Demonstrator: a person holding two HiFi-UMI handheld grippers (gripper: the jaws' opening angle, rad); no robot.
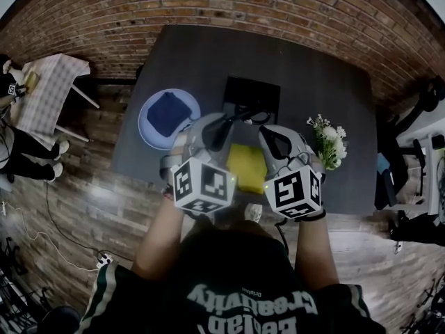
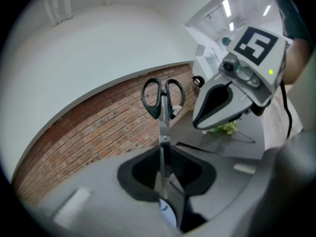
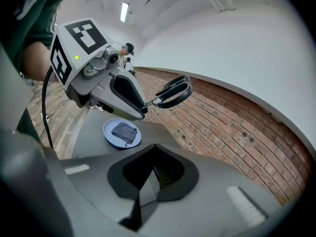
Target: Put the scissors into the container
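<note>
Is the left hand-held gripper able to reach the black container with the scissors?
Probably yes: the left hand-held gripper holds the scissors right by the black container, with nothing between them.

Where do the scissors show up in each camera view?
Head view: the scissors sit at centre, just above the yellow object.
Left gripper view: centre, upright, blades clamped in the left tool, handles on top.
Right gripper view: upper middle, handles sticking out of the left tool's tip.
Shared landmark: the brick wall, behind the scissors in every view.
</note>
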